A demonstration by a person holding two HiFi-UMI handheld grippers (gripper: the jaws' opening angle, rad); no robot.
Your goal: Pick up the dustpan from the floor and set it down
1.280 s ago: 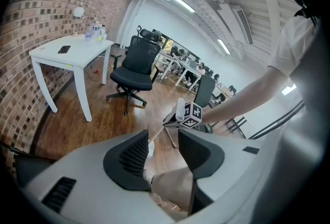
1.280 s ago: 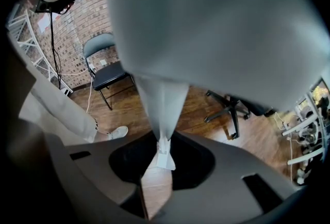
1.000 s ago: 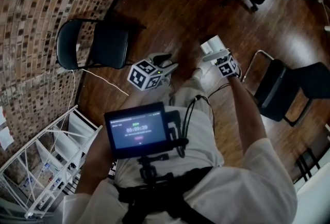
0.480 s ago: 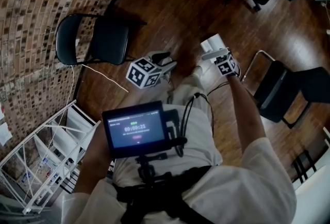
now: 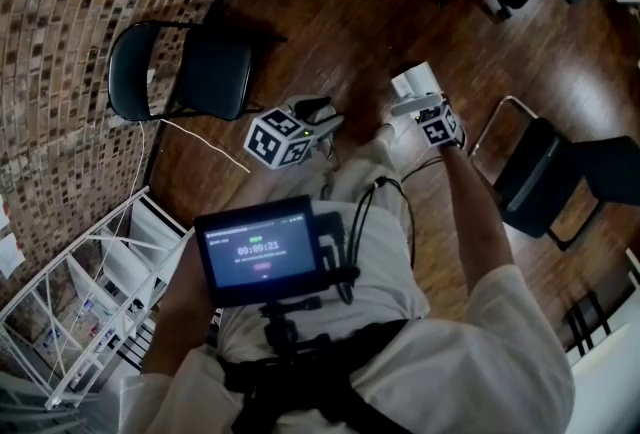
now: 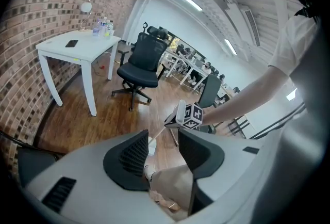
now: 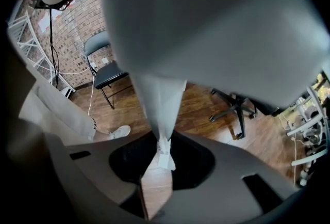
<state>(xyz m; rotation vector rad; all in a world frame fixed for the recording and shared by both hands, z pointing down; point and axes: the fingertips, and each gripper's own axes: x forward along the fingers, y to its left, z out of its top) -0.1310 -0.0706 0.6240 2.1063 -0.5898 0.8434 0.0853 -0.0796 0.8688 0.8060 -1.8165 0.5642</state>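
Observation:
The white dustpan [image 5: 414, 85] hangs above the wooden floor by the person's right foot. My right gripper [image 5: 426, 110] is shut on its handle. In the right gripper view the dustpan [image 7: 206, 21] fills the top of the picture. Its narrow handle [image 7: 164, 114] runs down between the dark pads of my right gripper [image 7: 164, 158]. My left gripper [image 5: 320, 118] is held just left of the person's knee, apart from the dustpan. Its jaws stand open in the left gripper view [image 6: 162, 153], with only the person's trouser leg and shoe seen through the gap.
A black folding chair [image 5: 185, 77] stands at the left by the brick wall, with a white wire rack [image 5: 90, 312] below it. Another black chair [image 5: 545, 177] is at the right. A white table [image 6: 77, 50] and an office chair [image 6: 142, 65] stand further off.

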